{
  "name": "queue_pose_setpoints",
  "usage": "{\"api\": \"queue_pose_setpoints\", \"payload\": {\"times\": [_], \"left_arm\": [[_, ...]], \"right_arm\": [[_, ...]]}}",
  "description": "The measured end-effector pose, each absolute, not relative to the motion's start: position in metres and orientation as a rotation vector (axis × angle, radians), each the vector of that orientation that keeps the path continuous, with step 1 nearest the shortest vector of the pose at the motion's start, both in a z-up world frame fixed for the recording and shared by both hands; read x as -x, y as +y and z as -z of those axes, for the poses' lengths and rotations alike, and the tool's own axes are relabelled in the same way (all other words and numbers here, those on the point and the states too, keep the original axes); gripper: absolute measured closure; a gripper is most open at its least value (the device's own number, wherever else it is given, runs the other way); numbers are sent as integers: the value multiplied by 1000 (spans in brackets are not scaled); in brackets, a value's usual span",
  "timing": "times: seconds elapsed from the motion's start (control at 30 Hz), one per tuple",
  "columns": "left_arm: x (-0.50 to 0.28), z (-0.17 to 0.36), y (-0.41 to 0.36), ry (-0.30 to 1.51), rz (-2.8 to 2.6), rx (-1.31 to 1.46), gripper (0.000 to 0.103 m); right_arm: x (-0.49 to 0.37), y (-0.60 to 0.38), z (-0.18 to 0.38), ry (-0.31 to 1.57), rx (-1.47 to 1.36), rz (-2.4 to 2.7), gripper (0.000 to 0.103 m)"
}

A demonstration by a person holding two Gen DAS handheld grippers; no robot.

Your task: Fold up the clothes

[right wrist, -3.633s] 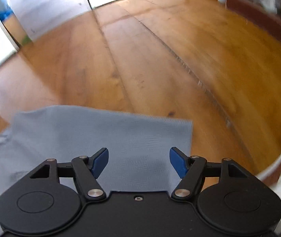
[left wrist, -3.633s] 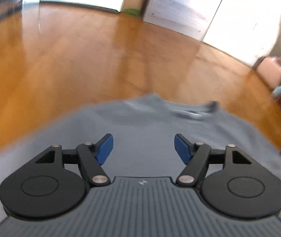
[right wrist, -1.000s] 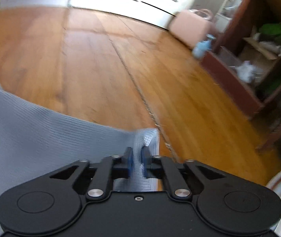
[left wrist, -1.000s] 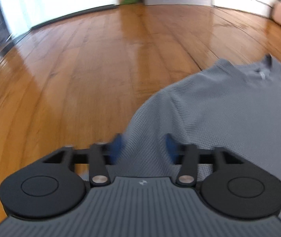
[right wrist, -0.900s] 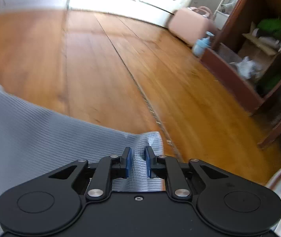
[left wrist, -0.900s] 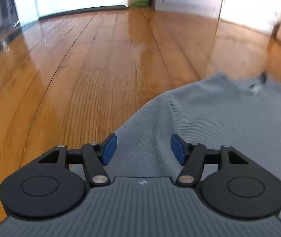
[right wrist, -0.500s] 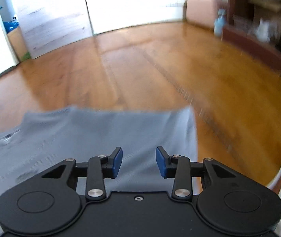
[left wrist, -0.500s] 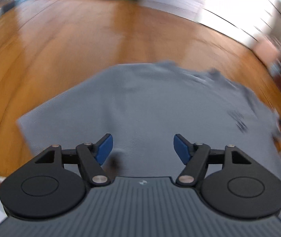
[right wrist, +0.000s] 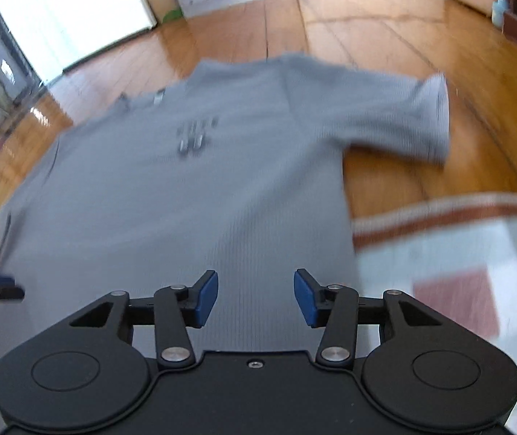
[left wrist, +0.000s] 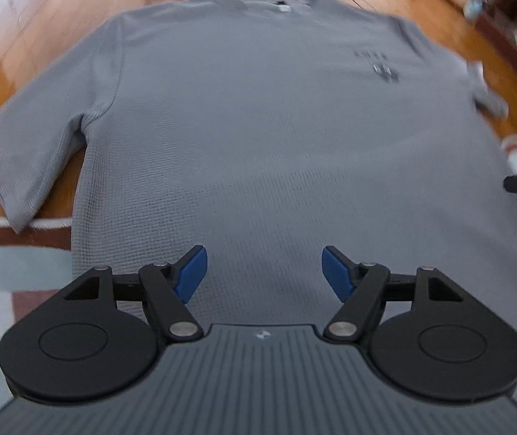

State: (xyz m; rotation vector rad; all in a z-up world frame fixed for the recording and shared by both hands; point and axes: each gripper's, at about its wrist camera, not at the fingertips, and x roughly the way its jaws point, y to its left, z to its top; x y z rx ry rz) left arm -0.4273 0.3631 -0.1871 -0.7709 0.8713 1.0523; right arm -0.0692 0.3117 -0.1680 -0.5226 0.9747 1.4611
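- You are in a home, in a living room by the look of it.
- Polished wooden floor (right wrist: 385, 40) runs to white doors (right wrist: 58, 18).
- A patterned rug (right wrist: 450, 217) lies at your feet.
- A dark wooden shelf unit (left wrist: 512, 18), cluttered, stands at the side.

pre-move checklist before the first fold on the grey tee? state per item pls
1. T-shirt spread flat, front up: ok.
2. Both sleeves out to the sides: ok.
3. Left claw empty, open over the hem: ok.
4. Right claw empty, jaws opening, no cloth between them: ok.
5. Hem edge straight: cannot tell, hidden under the claws.
6. Shirt wholly on the wood floor: not ok, lower part lies on a rug.
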Motion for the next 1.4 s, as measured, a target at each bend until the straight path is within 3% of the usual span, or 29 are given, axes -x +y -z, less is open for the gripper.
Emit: {"api": "queue_pose_setpoints", "payload": {"times": [0.17,0.27,0.43,0.57,0.83,0.93,1.07,1.13,1.17,1.2,1.23,1.27,1.4], "left_arm": [[429,192,341,960,-1098,751,31],[434,195,324,1008,-1114,725,21],[464,195,294,1013,-1147,834,18],[471,195,272,1020,-1143,836,17],[470,194,280,979,-1148,852,17],[468,194,283,956,-1152,862,16],[467,197,286,953,-1157,835,16],[470,197,285,932,-1159,847,16],[471,196,285,922,-1161,855,16],[472,196,285,911,-1163,861,16],[473,195,285,898,-1163,862,16],[474,194,286,876,-1159,853,16],[472,173,283,696,-1108,765,17]], "right_arm": [[102,264,174,899,649,-1448,51],[119,231,171,839,747,-1440,49],[121,161,169,724,859,-1441,40],[112,111,161,693,924,-1463,38],[69,59,147,1043,638,-1430,38],[68,55,158,1073,546,-1389,38],[69,64,174,1058,358,-1318,16],[78,72,174,1011,306,-1275,16],[83,76,172,975,280,-1272,25],[88,81,169,948,262,-1292,53],[92,88,166,926,268,-1316,69],[97,96,161,895,288,-1334,99],[102,132,133,790,273,-1384,98]]}}
